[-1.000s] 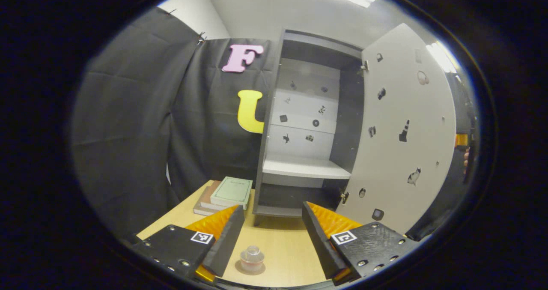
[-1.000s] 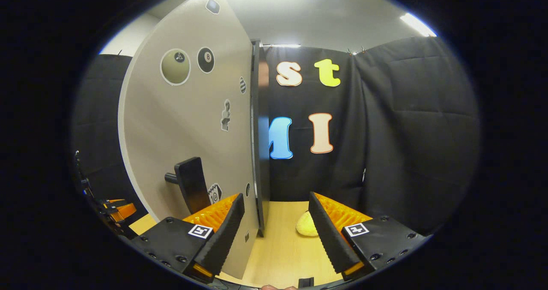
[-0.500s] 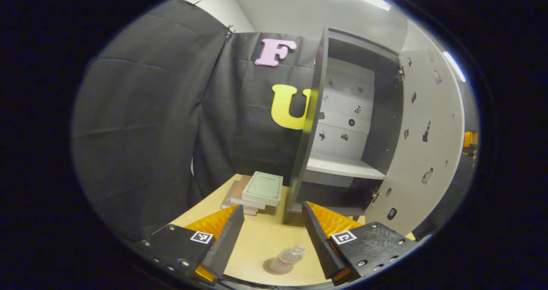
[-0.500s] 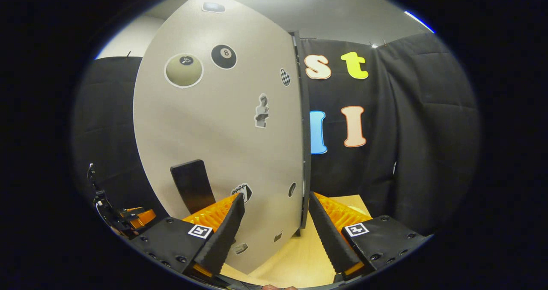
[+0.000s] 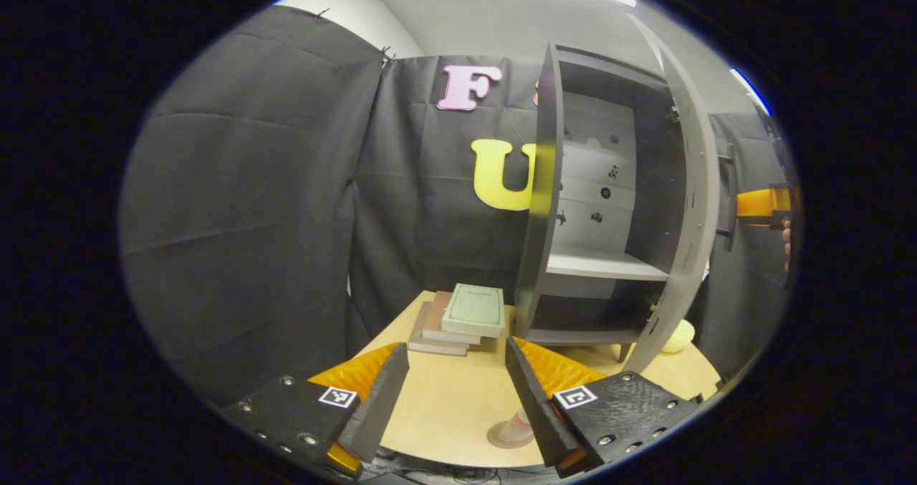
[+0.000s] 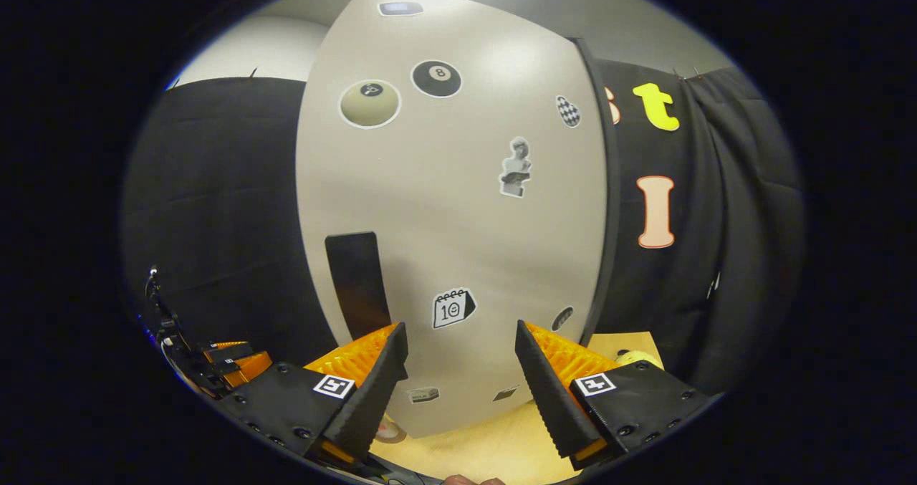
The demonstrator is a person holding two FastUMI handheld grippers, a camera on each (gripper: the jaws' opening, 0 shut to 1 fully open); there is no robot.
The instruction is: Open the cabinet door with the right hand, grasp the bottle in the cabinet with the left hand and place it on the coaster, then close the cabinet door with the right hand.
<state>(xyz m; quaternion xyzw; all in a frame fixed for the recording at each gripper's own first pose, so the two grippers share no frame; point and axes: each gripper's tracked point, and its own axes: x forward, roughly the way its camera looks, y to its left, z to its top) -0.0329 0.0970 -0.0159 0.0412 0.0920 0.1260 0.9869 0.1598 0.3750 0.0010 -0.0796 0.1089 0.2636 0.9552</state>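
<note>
A small clear bottle stands on a round coaster near the table's front edge, partly hidden behind one finger of my left gripper. That gripper is open, holds nothing, and the bottle sits off to its right side. The dark cabinet stands at the back with a bare shelf. Its pale door is seen nearly edge-on, half swung in. My right gripper is open, facing the door's outer face, just right of the black handle. I cannot tell whether it touches the door.
A stack of books lies left of the cabinet. A yellow lump rests on the table behind the door. The right gripper, held by a hand, shows at the far right in the left gripper view. Black cloth walls surround the table.
The door has swung from wide open towards the cabinet. The right gripper now faces the door's outer side. The left gripper has drawn back and left, away from the bottle on the coaster.
</note>
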